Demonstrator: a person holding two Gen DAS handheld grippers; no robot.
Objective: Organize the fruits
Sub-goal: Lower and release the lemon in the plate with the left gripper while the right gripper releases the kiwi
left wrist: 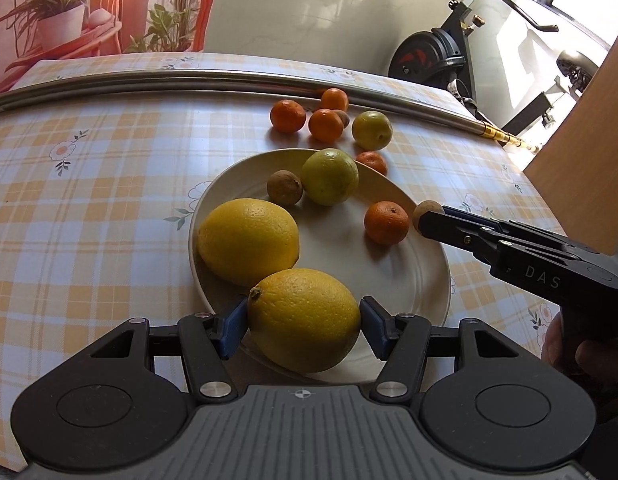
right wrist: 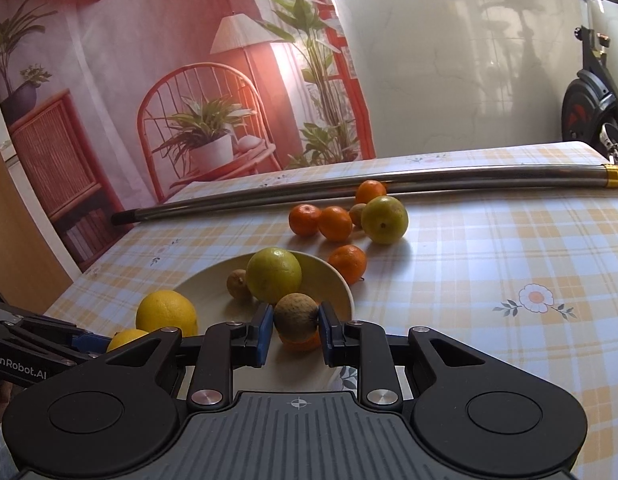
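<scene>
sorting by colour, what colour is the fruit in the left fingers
Yellow: the large citrus fruit between the left fingers, clearest in the left wrist view.

Only two pieces of lettering can be read — both pale on black gripper bodies. In the left wrist view the right gripper, reaching in from the right edge, bears the spaced capitals "D A S" on its side. In the right wrist view the left gripper, at the lower left edge, shows "GenRobot.AI" — its first letter partly cut by the frame.
</scene>
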